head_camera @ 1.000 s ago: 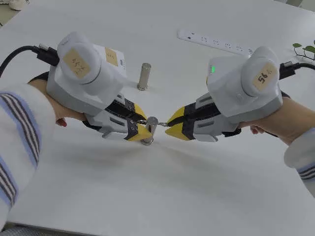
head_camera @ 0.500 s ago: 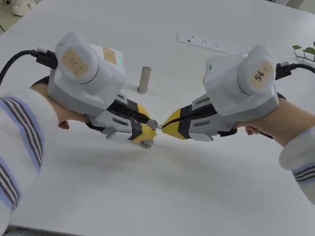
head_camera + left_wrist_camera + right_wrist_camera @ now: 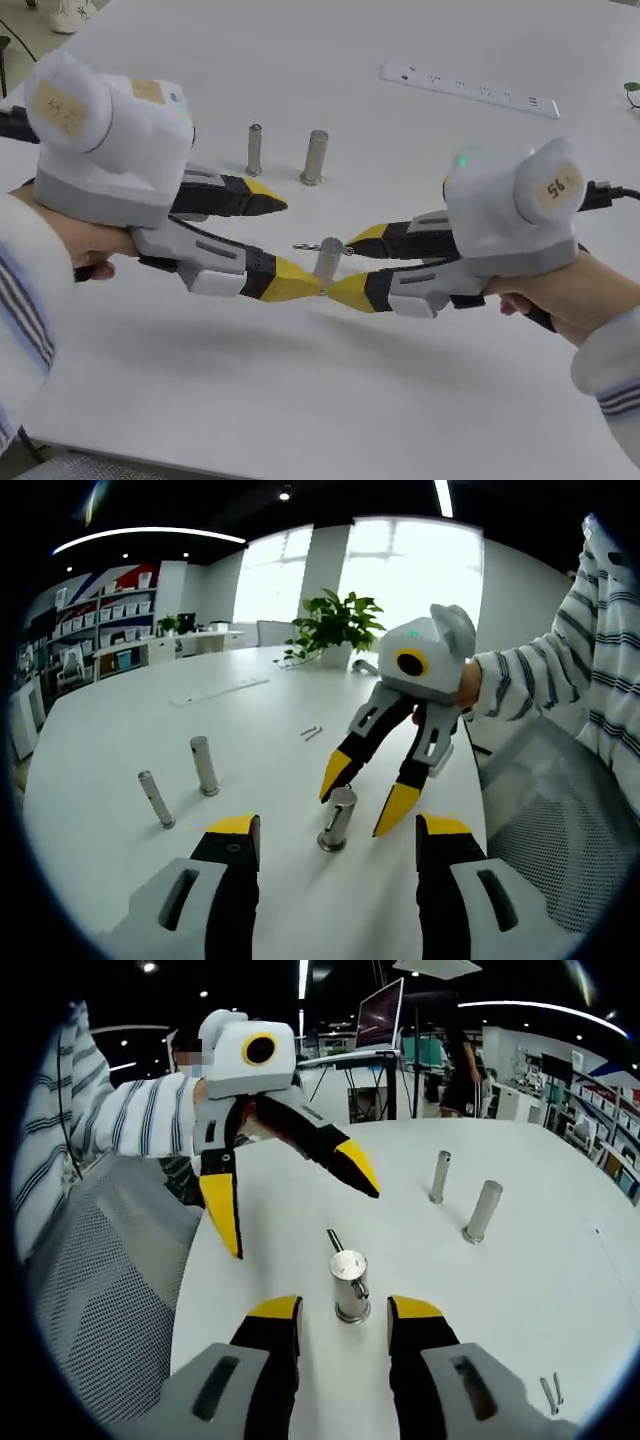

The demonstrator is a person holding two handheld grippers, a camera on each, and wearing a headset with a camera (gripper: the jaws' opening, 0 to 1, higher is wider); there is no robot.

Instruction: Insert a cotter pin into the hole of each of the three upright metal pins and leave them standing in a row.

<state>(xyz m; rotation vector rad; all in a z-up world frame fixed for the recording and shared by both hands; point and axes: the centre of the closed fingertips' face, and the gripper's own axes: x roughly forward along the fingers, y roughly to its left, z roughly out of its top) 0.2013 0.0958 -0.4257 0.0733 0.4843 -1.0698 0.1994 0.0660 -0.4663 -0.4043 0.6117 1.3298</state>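
Both tools stand wide open and hold nothing. The left tool [image 3: 302, 248] and right tool [image 3: 340, 265] flank the near metal pin [image 3: 328, 262], which stands upright on the surface [image 3: 400, 390] with a cotter pin [image 3: 310, 246] through its hole. Their lower jaw tips sit just beside it, so a careless sideways pull could topple it or drag the cotter pin out. The thick far pin [image 3: 315, 157] and thin far pin [image 3: 255, 149] look bare; spare cotter pins [image 3: 549, 1392] lie well apart

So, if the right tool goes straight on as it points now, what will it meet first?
Probably the near metal pin, already carrying a cotter pin: it stands just ahead, between the open jaws of the right tool. The left tool lies beyond.
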